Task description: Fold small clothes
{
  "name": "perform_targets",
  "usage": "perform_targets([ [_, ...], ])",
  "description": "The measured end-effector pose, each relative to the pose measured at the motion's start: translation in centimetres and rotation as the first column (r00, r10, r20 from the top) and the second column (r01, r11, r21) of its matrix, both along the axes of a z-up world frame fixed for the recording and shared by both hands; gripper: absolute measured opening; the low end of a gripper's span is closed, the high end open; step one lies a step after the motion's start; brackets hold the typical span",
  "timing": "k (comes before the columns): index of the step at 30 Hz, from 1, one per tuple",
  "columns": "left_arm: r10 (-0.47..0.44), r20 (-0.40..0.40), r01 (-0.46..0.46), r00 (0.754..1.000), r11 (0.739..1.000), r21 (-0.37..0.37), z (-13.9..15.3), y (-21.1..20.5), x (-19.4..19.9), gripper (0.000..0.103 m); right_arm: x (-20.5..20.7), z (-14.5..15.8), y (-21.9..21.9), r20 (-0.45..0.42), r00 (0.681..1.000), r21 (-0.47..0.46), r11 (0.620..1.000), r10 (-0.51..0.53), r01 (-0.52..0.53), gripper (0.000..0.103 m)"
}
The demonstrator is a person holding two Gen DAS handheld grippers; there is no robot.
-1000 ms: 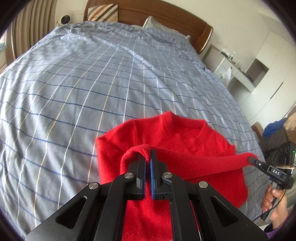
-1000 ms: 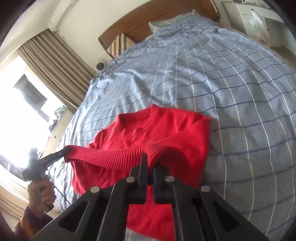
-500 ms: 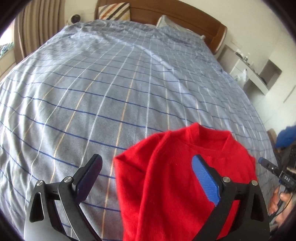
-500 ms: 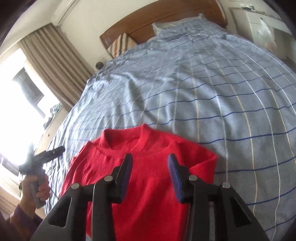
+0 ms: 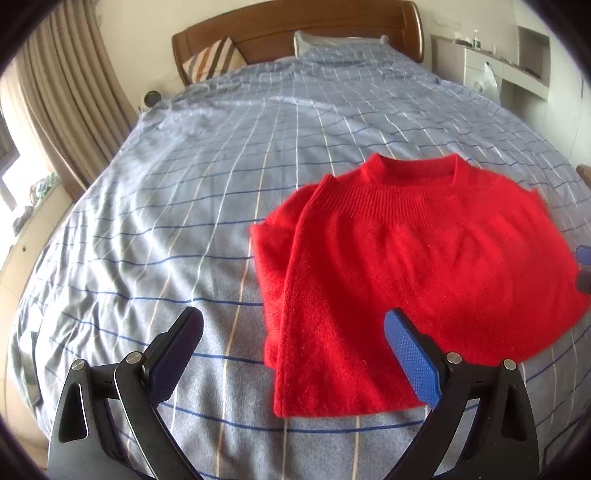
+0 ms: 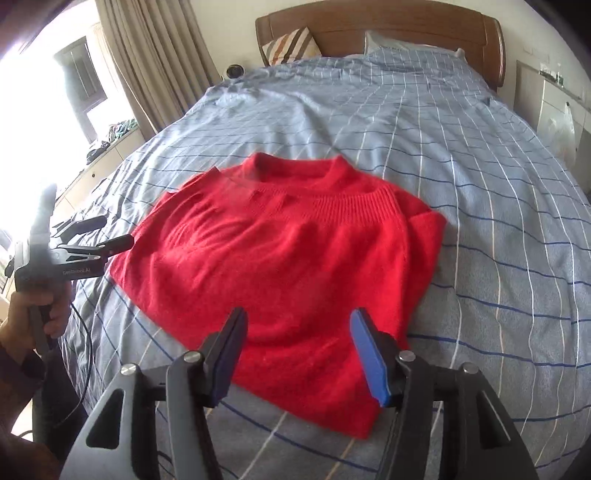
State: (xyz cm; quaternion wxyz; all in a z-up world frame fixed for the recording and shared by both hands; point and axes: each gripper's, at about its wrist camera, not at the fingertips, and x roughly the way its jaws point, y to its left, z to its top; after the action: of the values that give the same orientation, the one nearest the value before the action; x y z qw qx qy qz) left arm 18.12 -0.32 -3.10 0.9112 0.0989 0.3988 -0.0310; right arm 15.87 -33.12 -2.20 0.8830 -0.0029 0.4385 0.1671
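We are letting go of the fuzzy red knitted sweater (image 5: 424, 266), which is lying folded on the blue checked bed cover (image 5: 207, 192), neckline toward the brown wooden headboard (image 5: 295, 22). Our left gripper (image 5: 295, 350) is standing with its fingers wide apart, nothing between the pads, hovering over the sweater's near left edge; our right gripper (image 6: 299, 350) has just been opening its jaws and is hanging over the near hem, pads clear of the knit. To finish this step well, we judge we should be lifting both grippers straight away without snagging the fluffy knit, then checking that the folded sides are lying square. Counting: we are seeing one sweater, two grippers, one striped cushion (image 5: 210, 62) and one pale pillow (image 6: 399, 40) by the headboard.
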Motion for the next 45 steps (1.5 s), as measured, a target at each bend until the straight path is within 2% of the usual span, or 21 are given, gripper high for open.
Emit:
perform_targets([
  [4,0.01,0.041,-0.01,0.999,1.0,0.006,1.6,-0.4,-2.3,0.1,-0.6,-1.6,1.5,-0.041,0.999,-0.094,0.996,-0.013,0.009,0.064],
  [7,0.01,0.068,-0.01,0.998,1.0,-0.001,2.5,-0.4,-3.4,0.101,-2.2,-0.8,2.1,-0.01,1.0,-0.128,0.992,-0.012,0.011,0.064],
  [10,0.019,0.054,-0.017,0.998,0.999,-0.033,2.7,-0.2,-3.7,0.101,-3.2,0.5,2.7,0.027,1.0,-0.16,0.987,-0.015,0.019,0.064],
  [12,0.028,0.043,-0.026,0.999,0.998,-0.05,2.7,-0.1,-3.7,0.101,-3.7,1.3,3.2,0.045,0.999,-0.178,0.984,-0.02,0.028,0.067],
  [14,0.033,0.045,-0.03,0.998,0.998,-0.062,2.8,0.0,-4.1,0.101,-4.1,1.9,3.8,0.066,0.997,-0.203,0.978,-0.032,0.045,0.075],
  [22,0.034,0.052,-0.031,0.998,0.998,-0.054,2.9,-0.3,-5.3,0.101,-5.2,2.2,5.0,0.107,0.992,-0.249,0.965,-0.063,0.088,0.076],
  [26,0.044,0.045,-0.042,0.998,0.999,-0.031,2.0,0.1,-5.4,0.101,-5.0,1.7,4.8,0.1,0.991,-0.267,0.957,-0.086,0.11,0.076],
  [34,0.094,-0.04,-0.094,0.995,0.995,-0.02,-2.4,1.8,-5.6,0.101,-4.1,1.0,3.6,0.099,0.985,-0.305,0.938,-0.14,0.164,0.076],
  [38,0.108,-0.049,-0.109,0.993,0.994,-0.012,-3.7,2.3,-5.8,0.101,-3.7,0.5,3.2,0.093,0.985,-0.314,0.935,-0.144,0.167,0.076],
  [40,0.114,-0.038,-0.115,0.993,0.993,-0.013,-4.1,2.6,-6.0,0.101,-3.4,0.3,2.7,0.076,0.987,-0.277,0.948,-0.142,0.158,0.076],
  [43,0.121,0.016,-0.121,0.992,0.993,-0.015,-4.2,3.4,-7.1,0.101,-2.4,0.7,0.1,0.039,0.99,-0.085,0.987,-0.136,0.139,0.076],
  [45,0.126,0.039,-0.125,0.991,0.992,-0.027,-4.3,4.0,-7.8,0.101,-1.4,1.0,-2.7,0.041,0.982,-0.013,0.982,-0.187,0.188,0.076],
])
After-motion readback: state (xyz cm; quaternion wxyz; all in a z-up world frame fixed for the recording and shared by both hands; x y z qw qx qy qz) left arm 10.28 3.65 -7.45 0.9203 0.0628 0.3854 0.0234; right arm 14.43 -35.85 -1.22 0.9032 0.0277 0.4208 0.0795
